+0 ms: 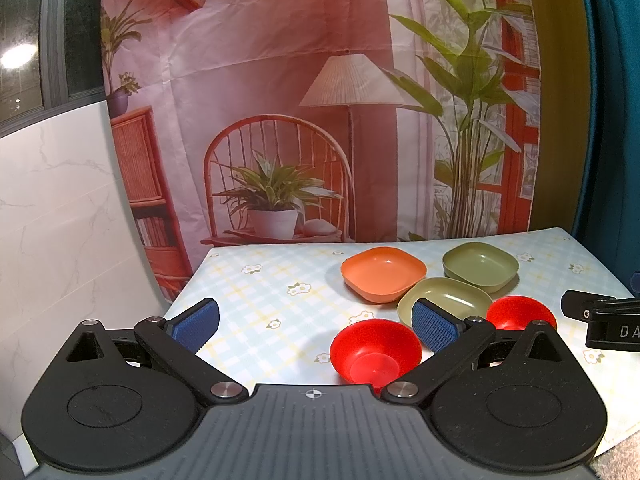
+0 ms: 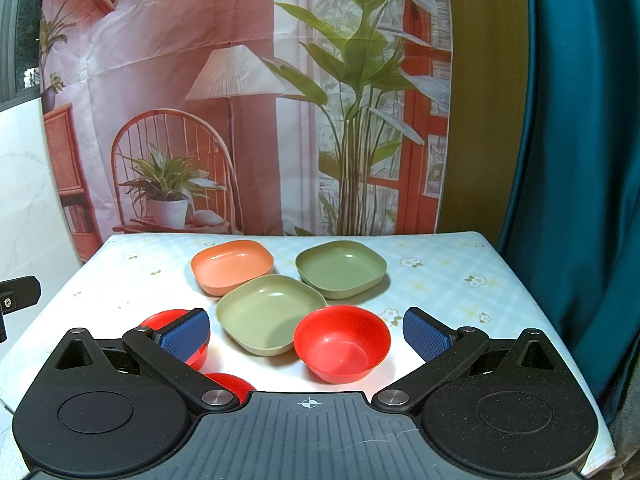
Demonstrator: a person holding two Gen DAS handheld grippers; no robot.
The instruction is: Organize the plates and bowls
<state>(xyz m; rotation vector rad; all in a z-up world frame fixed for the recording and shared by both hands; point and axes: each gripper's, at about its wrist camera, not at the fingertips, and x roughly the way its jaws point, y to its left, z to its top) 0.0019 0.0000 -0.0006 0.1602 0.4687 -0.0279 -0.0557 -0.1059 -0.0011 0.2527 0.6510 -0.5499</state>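
- Both grippers hover above the near edge of the table with the pale checked, flower-print cloth; nothing is held, so the sorting looks not yet begun.
- The left gripper has its blue-padded fingers spread wide and empty; the right gripper likewise.
- Three square, rounded-corner plastic dishes sit mid-table, all upright with openings up: the orange dish toward the far left, the darker green dish beside it to the right, the paler green dish nearer, close against both.
- Being roughly square, the dishes show no clear long axis; each sits with a corner toward the near edge.
- A round red plastic bowl, upright, stands just right of the paler dish, between the right gripper's fingers in view.
- A second red bowl lies near the near edge, and a third is half hidden.
- Likely next: close on a red bowl's rim and nest it in another, needing a lowered, rim-straddling approach.
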